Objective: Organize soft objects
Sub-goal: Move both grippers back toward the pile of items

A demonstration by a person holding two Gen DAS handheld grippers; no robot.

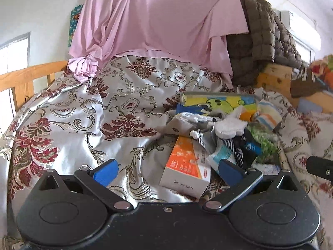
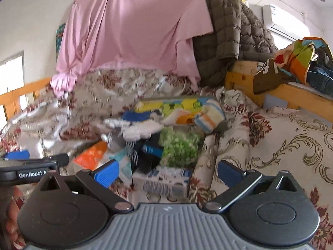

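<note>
A heap of small soft items lies on a silvery floral quilt (image 1: 83, 112): a white plush toy (image 1: 229, 126), a striped sock (image 1: 267, 115), a green fuzzy piece (image 1: 263, 137), black-and-white striped socks (image 1: 237, 152). Among them sit an orange-and-white carton (image 1: 185, 166) and a colourful cartoon box (image 1: 218, 102). My left gripper (image 1: 168, 169) is open just in front of the carton, empty. In the right wrist view the heap is blurred. The right gripper (image 2: 167, 174) is open over a white-and-blue box (image 2: 162, 179), below the green fuzzy piece (image 2: 179, 148), holding nothing.
A pink sheet (image 1: 154, 20) and a brown quilted jacket (image 1: 264, 39) hang behind the heap. Wooden bed rails (image 2: 291, 95) carry more clothes at right. A wooden railing (image 1: 25, 79) borders the left. An air conditioner (image 2: 281, 20) hangs on the wall.
</note>
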